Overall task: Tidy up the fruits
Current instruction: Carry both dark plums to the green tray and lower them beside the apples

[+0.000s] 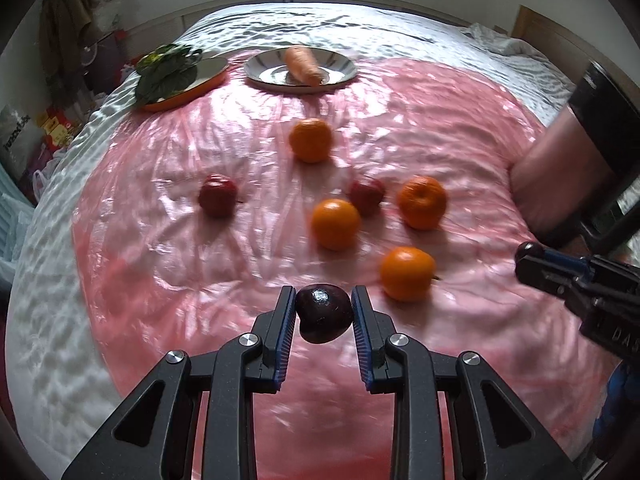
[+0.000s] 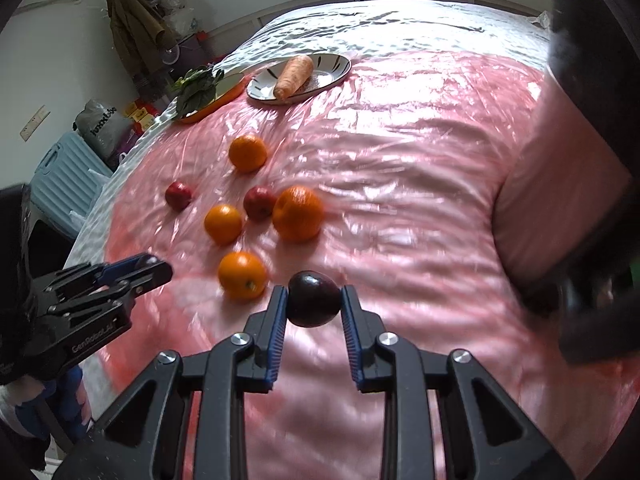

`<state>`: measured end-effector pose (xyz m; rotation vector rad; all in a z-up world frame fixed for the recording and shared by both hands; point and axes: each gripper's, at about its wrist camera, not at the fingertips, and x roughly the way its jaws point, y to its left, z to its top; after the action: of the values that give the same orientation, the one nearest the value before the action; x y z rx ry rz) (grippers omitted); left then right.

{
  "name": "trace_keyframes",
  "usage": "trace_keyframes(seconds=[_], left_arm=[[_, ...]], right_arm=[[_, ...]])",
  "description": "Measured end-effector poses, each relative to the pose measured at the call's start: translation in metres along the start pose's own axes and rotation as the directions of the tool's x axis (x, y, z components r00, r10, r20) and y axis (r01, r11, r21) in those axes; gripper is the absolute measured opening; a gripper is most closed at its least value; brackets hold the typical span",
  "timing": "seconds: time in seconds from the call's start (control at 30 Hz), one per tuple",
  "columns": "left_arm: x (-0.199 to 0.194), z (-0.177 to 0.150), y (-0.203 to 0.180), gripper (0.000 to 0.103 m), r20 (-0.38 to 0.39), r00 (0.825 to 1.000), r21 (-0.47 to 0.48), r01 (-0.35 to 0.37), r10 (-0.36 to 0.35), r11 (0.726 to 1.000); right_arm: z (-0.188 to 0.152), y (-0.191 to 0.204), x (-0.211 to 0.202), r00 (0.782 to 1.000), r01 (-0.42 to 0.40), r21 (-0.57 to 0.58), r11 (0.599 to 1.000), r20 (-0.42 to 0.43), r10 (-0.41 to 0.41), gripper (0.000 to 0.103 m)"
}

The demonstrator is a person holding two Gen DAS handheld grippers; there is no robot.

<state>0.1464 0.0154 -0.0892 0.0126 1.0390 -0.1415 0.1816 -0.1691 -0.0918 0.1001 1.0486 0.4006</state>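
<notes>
My left gripper (image 1: pixel 323 300) is shut on a dark purple plum (image 1: pixel 323 312), held above the pink sheet. My right gripper (image 2: pixel 313 298) is shut on another dark plum (image 2: pixel 313 299). The right gripper also shows at the right edge of the left wrist view (image 1: pixel 536 264), and the left gripper at the left of the right wrist view (image 2: pixel 148 268). Several oranges lie on the sheet, the nearest (image 1: pixel 407 273) just right of my left fingers. Two red apples (image 1: pixel 218 195) (image 1: pixel 366 194) lie among them.
At the far side stand a silver plate (image 1: pixel 340 68) with a carrot (image 1: pixel 304 65) and an orange-rimmed plate (image 1: pixel 208 74) with leafy greens (image 1: pixel 164 70). A pink-and-black object (image 1: pixel 560 160) stands at the right. The bed's left edge drops to a suitcase (image 2: pixel 64 176) and bags.
</notes>
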Motion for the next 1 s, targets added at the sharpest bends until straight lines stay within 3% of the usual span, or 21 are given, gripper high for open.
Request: trace_keyframes(seconds=[0.3,0.5,0.77,1.0], left_arm=[[-0.011,-0.011,-0.058,0.024,-0.039,0.998,0.107,0.059,-0.055,0.992],[-0.02,-0.03,-0.118,0.024,-0.087,0.988,0.222,0.148,-0.131,0.964],[-0.032,-0.046,-0.222,0.024,-0.135,0.956,0.359,0.292,-0.26,0.886],[-0.038,-0.04,-0.308,0.024,-0.16,0.923,0.431,0.385,-0.351,0.816]], right_arm=[[-0.042,-0.02,-0.035,0.999,-0.005,0.047,0.999,-0.037,0.006,0.042],[-0.068,-0.066,-0.065,0.997,0.068,0.126,0.99,-0.052,-0.062,0.042],[-0.092,-0.147,-0.108,0.982,0.186,0.244,0.952,-0.039,-0.182,0.041],[-0.096,-0.216,-0.144,0.963,0.255,0.329,0.909,-0.002,-0.27,0.041]])
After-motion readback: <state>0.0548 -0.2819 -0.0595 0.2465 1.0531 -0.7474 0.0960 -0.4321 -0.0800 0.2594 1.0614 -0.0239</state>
